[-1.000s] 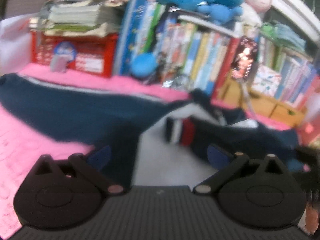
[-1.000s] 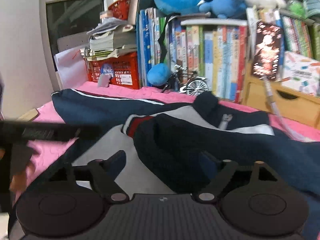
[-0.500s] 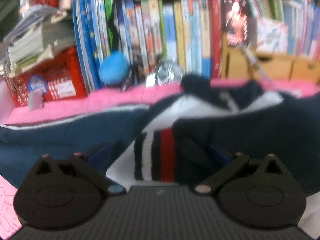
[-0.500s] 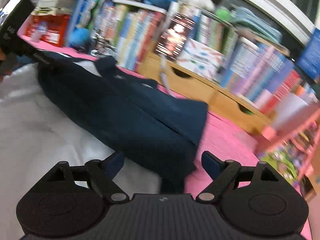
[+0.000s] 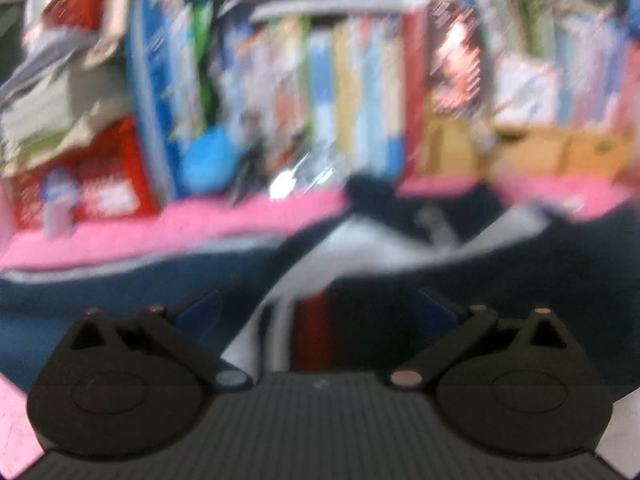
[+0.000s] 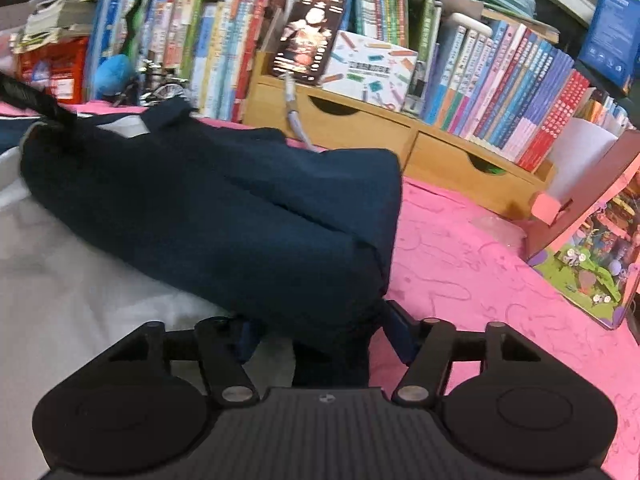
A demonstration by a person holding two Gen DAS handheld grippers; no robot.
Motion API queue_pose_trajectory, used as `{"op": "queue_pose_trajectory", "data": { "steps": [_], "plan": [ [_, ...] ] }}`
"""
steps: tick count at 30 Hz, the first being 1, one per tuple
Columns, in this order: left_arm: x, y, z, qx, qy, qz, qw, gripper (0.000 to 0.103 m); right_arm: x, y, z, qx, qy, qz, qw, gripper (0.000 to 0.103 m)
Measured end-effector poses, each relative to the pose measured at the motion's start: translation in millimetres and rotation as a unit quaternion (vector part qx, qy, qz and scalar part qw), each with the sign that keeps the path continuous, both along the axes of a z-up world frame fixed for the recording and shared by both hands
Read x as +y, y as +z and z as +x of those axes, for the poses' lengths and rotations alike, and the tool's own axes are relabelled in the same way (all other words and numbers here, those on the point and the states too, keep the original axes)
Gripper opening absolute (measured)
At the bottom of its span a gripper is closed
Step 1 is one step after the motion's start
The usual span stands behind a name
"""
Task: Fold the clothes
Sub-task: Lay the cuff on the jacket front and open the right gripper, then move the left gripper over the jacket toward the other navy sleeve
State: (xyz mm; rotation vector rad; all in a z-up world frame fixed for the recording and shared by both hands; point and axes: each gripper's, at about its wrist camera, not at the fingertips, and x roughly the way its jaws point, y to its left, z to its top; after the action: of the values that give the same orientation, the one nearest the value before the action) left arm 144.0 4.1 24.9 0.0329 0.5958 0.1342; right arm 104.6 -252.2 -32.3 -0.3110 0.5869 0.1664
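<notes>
Closing right gripper (image 6: 320, 330) around jacket (image 6: 224, 216).

Navy jacket (image 6: 224, 216) with white panels, red-and-white striped cuff (image 5: 308, 336), zipper at collar; spread across pink bed cover, one sleeve folded over white front, its end bunched at near edge.
</notes>
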Motion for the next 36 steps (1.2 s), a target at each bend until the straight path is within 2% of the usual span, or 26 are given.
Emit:
{"op": "queue_pose_trajectory", "data": {
  "steps": [2,4,7,9,12,14,18,24,26,28,30,32,33,35,36],
  "plan": [
    [-20,6,4,-0.007,-0.035,-0.006,0.9993,0.103,2,0,8,-0.005,-0.011,-0.006,1.0,0.059],
    [-38,-1,11,0.009,-0.048,0.015,0.9987,0.103,6,-1,14,-0.016,-0.016,-0.027,0.999,0.059],
    [-38,-24,12,0.034,-0.022,0.072,0.9966,0.103,8,-3,13,-0.029,-0.017,-0.061,0.998,0.059],
    [-24,-35,12,0.051,0.004,0.082,0.9953,0.103,10,-6,7,-0.043,-0.012,-0.092,0.995,0.059],
    [-3,-43,11,0.064,0.032,0.072,0.9949,0.103,15,-12,3,-0.066,-0.012,-0.139,0.988,0.059],
    [6,-46,11,0.067,0.043,0.058,0.9952,0.103,18,-14,9,-0.071,-0.014,-0.152,0.986,0.059],
    [13,-53,9,0.049,0.046,0.045,0.9967,0.103,23,-18,22,-0.079,-0.017,-0.178,0.981,0.061],
    [30,-56,12,0.049,0.046,-0.009,0.9977,0.103,-5,-18,4,-0.089,-0.027,-0.206,0.974,0.064],
    [29,-56,13,0.049,0.048,-0.006,0.9976,0.103,-17,-17,-5,-0.091,-0.046,-0.208,0.973,0.064],
    [28,-55,14,0.049,0.049,-0.004,0.9976,0.103,-30,-18,-13,-0.098,-0.094,-0.231,0.963,0.056],
    [29,-55,13,0.049,0.049,-0.008,0.9976,0.103,-52,-15,-17,-0.089,-0.131,-0.213,0.964,0.053],
    [30,-56,14,0.05,0.049,-0.012,0.9975,0.103,-65,-8,-28,-0.073,-0.112,-0.159,0.978,0.053],
    [31,-56,14,0.05,0.049,-0.014,0.9975,0.103,-65,-5,-35,-0.069,-0.086,-0.133,0.985,0.053],
    [32,-56,14,0.05,0.049,-0.017,0.9974,0.103,-48,-3,-46,-0.068,-0.035,-0.126,0.989,0.055],
    [32,-56,14,0.05,0.049,-0.018,0.9974,0.103,-35,-3,-50,-0.072,-0.009,-0.131,0.989,0.062]
  ]
}}
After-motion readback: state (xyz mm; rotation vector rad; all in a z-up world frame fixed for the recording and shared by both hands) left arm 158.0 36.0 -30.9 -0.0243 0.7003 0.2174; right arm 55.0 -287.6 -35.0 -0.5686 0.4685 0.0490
